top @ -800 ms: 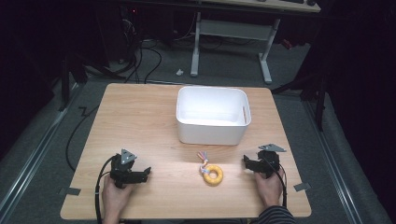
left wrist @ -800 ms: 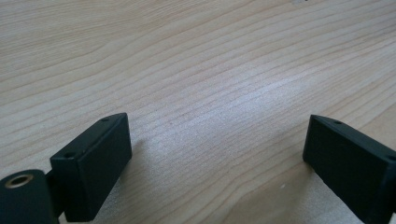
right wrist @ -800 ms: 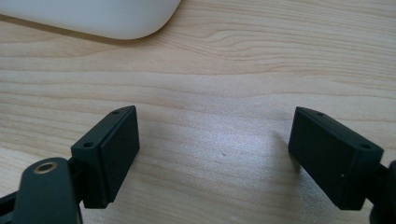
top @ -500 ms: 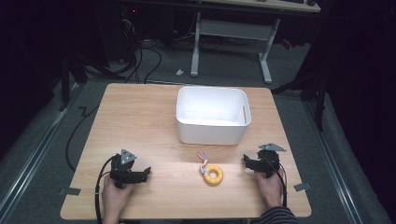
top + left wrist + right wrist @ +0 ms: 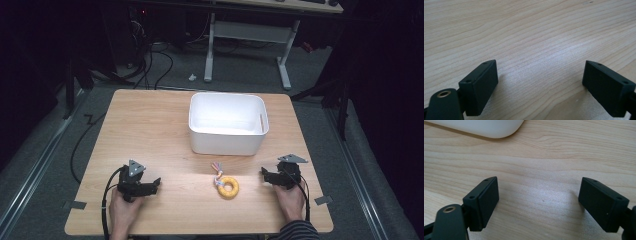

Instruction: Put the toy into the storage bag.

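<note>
Both grippers rest at the table's near edge, jaws apart and empty.

We hold the left gripper (image 5: 150,186) and right gripper (image 5: 268,176) either side of a yellow ring (image 5: 229,187), which lies just before the white bin (image 5: 226,143). We judge its short cord (image 5: 217,169) could snag a jaw and drag the ring aside.

Yellow ring toy (image 5: 230,188): doughnut-shaped, lying flat on the desk (image 5: 150,130) toward its near edge, with a short tuft of multicoloured cord at its far side. White plastic bin (image 5: 226,123): rectangular with rounded corners, upright and open-topped, standing at the middle of the desk, just beyond the ring and apart from it.
</note>
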A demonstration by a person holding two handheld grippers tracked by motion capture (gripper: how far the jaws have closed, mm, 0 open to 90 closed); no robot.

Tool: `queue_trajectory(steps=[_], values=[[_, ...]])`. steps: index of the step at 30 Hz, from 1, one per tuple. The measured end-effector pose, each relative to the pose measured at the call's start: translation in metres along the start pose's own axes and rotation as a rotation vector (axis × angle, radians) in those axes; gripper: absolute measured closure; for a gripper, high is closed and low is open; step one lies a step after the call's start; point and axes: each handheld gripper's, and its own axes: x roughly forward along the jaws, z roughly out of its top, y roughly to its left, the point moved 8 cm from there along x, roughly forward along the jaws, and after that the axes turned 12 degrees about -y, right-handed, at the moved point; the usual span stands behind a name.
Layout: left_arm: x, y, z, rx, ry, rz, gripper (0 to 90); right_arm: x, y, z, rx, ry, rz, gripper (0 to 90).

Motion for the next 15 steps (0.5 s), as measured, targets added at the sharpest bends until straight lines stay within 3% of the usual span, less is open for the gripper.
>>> queue_trajectory(steps=[4, 8, 15], values=[[0.0001, 0.0, 0.0001, 0.0, 0.0, 0.0, 13.4, -0.0001, 0.0, 0.0, 0.0, 0.0, -0.001, 17.1], [0.0001, 0.0, 0.0001, 0.0, 0.0, 0.0, 13.3, -0.0026, -0.0022, -0.0001, 0.015, -0.013, -0.019, 26.0], [0.0001, -0.0003, 0.0002, 0.002, -0.002, -0.003, 14.0, -0.004, -0.0029, -0.0006, 0.019, -0.016, -0.023, 28.4]])
